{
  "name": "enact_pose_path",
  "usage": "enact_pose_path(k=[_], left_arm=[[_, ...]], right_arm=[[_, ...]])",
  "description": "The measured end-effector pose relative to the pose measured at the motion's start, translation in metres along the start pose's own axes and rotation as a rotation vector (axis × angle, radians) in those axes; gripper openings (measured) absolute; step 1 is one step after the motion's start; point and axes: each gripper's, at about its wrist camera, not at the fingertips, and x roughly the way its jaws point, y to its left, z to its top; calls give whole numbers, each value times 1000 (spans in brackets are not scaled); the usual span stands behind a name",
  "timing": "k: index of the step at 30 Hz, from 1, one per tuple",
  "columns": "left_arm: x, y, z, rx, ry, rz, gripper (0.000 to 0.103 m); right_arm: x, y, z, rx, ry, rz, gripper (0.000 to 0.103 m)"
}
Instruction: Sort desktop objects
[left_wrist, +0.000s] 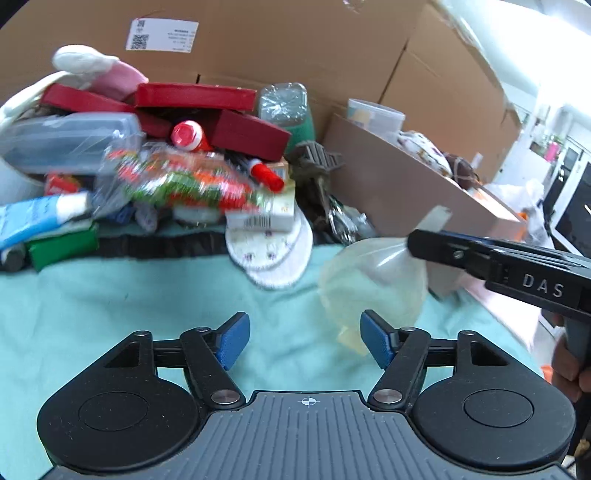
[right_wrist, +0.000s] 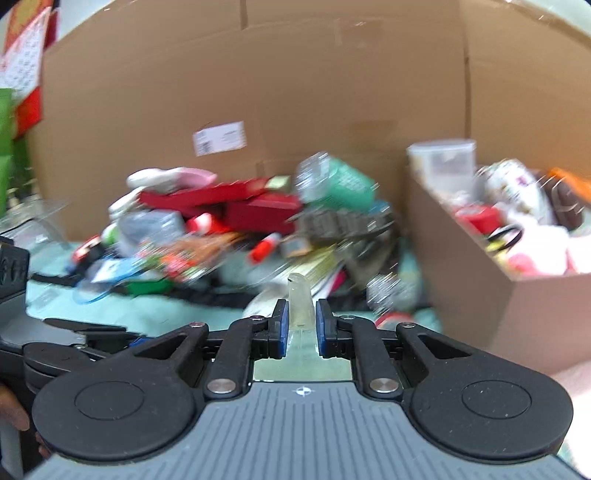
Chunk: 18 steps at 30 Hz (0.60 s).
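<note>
The right gripper (right_wrist: 301, 321) is pinching the twisted neck of a clear plastic bag (left_wrist: 373, 277), so it is hanging above the green cloth (left_wrist: 147, 302) beside the cardboard box (right_wrist: 480, 295). The left gripper (left_wrist: 304, 338) is gaping, holding nothing.

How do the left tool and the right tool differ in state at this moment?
The left tool has its blue pads wide apart with nothing between them; the right tool is closed on a translucent bag, pinching its gathered top. The left tool hangs over bare teal cloth; the right tool holds the bag off it. Both share black linkages and blue pads.
</note>
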Motion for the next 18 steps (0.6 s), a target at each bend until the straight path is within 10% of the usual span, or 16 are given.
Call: enact_pose_path(k=[6,18], left_arm=[[-5,-4,-16,16,25,13,82],[3,-9,-3,-8,15,-119,85]], right_arm=[[-3,10,-15,8,13,-13,47],[-13,-24,-56,61,128,-74,74]])
